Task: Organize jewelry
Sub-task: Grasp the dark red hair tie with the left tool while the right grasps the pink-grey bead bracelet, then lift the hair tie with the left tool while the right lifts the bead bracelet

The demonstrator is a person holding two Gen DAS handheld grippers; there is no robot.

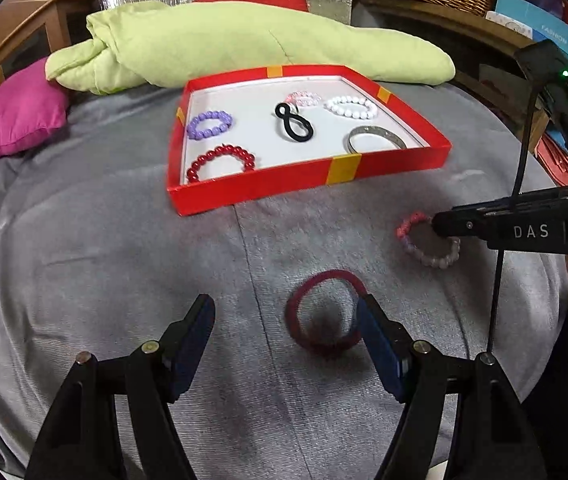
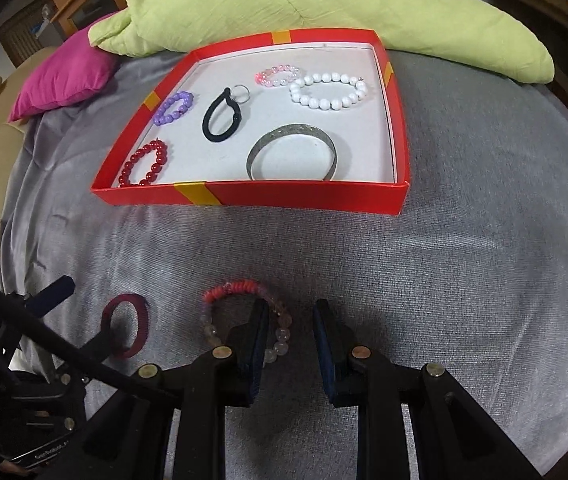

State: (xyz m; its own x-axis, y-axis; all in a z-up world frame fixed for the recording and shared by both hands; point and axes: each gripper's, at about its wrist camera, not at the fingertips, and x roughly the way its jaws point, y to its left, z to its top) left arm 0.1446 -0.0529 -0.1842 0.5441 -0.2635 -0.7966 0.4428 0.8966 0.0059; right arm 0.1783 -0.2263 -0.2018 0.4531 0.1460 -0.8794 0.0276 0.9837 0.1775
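Two hand-held grippers: left hand-held gripper [image 1: 286, 312] spread wide, empty; right hand-held gripper [image 2: 290, 312] with a narrow gap, nothing pinched.
Maroon hair tie [image 1: 326, 312]: flat on the grey blanket [image 1: 104, 260], its right edge at the left gripper's right finger.
Pink-and-clear bead bracelet [image 2: 244, 312]: on the blanket, the right gripper's left finger over it.
Red box lid [image 2: 304, 196]: farther back, holding a red bead bracelet [image 2: 144, 164], purple bead bracelet [image 2: 174, 108], black loop [image 2: 222, 118], silver bangle [image 2: 292, 152], white bead bracelet [image 2: 328, 90] and pale pink bracelet [image 2: 276, 75].
Behind: green pillow [image 2: 324, 8], magenta cushion [image 2: 64, 76].
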